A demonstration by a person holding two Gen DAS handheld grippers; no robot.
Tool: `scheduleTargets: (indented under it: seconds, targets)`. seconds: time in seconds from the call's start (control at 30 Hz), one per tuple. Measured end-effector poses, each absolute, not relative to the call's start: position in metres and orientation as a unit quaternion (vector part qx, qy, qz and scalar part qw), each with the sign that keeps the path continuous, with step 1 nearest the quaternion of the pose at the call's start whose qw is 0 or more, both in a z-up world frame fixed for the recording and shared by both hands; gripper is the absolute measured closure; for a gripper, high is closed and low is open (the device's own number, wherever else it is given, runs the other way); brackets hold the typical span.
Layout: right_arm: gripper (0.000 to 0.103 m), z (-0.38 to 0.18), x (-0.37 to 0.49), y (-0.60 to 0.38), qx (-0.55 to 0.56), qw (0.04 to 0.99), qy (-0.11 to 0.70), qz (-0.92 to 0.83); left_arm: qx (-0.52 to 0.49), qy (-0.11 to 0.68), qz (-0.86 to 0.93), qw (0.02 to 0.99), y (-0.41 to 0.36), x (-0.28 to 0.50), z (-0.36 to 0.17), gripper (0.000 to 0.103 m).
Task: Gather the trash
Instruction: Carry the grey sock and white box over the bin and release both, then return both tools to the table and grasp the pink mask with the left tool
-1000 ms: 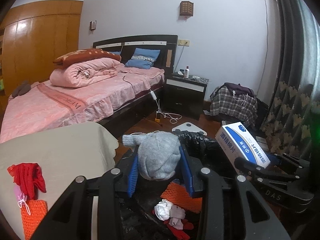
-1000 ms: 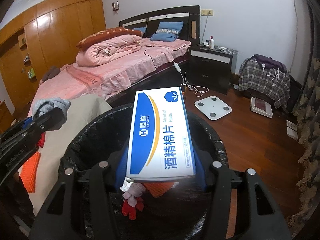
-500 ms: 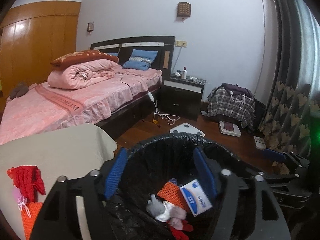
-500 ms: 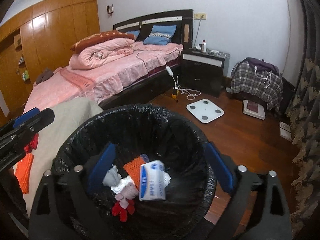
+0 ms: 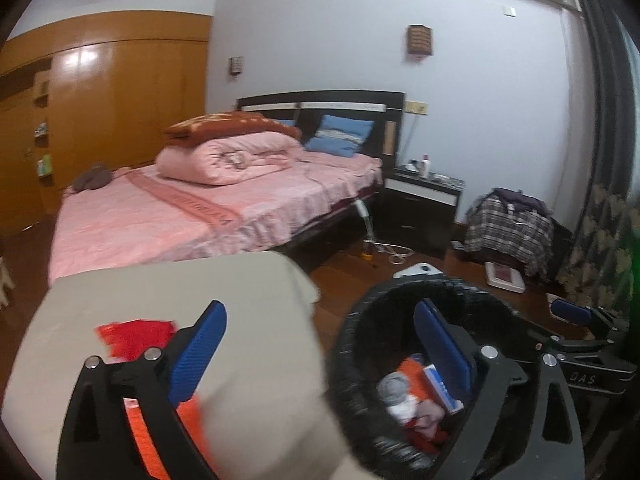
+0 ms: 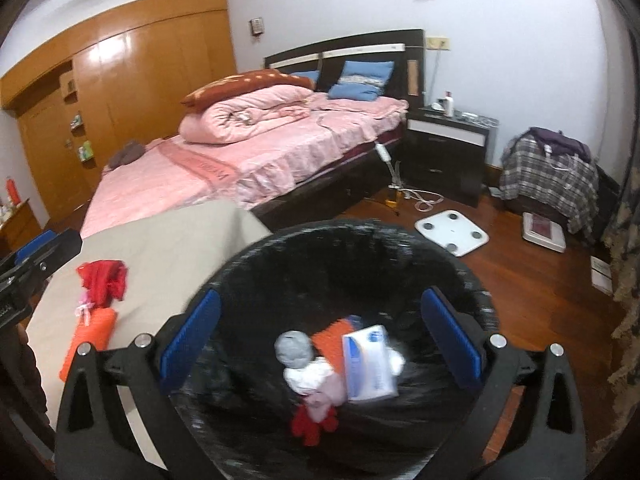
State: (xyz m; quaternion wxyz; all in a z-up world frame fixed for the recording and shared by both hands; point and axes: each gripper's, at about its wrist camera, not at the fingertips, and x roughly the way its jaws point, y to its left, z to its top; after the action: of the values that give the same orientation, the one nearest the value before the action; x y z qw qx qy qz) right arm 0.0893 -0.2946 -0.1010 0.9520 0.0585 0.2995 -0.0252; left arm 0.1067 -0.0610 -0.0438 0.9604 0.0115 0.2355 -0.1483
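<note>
With its 2 blue pads spread wide and nothing between them, the left gripper point(image 5: 320, 344) straddles the gap between the beige table point(image 5: 168, 292) and the black-lined bin point(image 5: 352, 344): its left pad sits over the table, its right pad over the bin's opening. The right gripper point(image 6: 320, 336) hangs directly above the bin point(image 6: 280, 252), jaws equally wide apart and empty.

Inside the bin, well below both grippers, lie a gray bundle point(image 6: 294, 348), a white and blue box point(image 6: 370, 364), an orange mesh piece point(image 6: 326, 340), white wads and a red scrap point(image 6: 312, 424). The box lies tilted, its long axis running roughly toward and away from the right camera, its near end lower.

On the table, 2 clear pieces of trash are left: a red crumpled item point(image 6: 102, 278) and, just nearer the camera, an orange mesh sleeve point(image 6: 90, 340), with a small pink bit between them. The sleeve's long axis runs down the table toward the right camera, slanting slightly left at its near end. The red item is a loose heap with no clear axis.

The step in hand looks like the turn from dropping to fetching. The next move likely calls for the left gripper to swing fully over the table, come down on the red item or the sleeve, and close across the sleeve's short width, not along its length.
</note>
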Motion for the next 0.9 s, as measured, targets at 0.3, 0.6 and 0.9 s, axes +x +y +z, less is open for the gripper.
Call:
scheduleTargets:
  seconds: [0.3,0.6,0.9]
  targets:
    - [0.005,-0.1,0.108,-0.22,0.034,0.951,0.304,0.041,-0.008,0.241,-0.066,0.968,0.016,0.096,-0.043,0.006]
    - [0.005,-0.102,0.127,-0.149,0.01,0.948,0.301,0.101,-0.019,0.248,0.007,0.969,0.085,0.092,-0.057,0.006]
    - [0.005,-0.116,0.149,-0.087,-0.001,0.938,0.308,0.159,-0.029,0.278,0.075,0.957,0.146,0.093,-0.091,0.007]
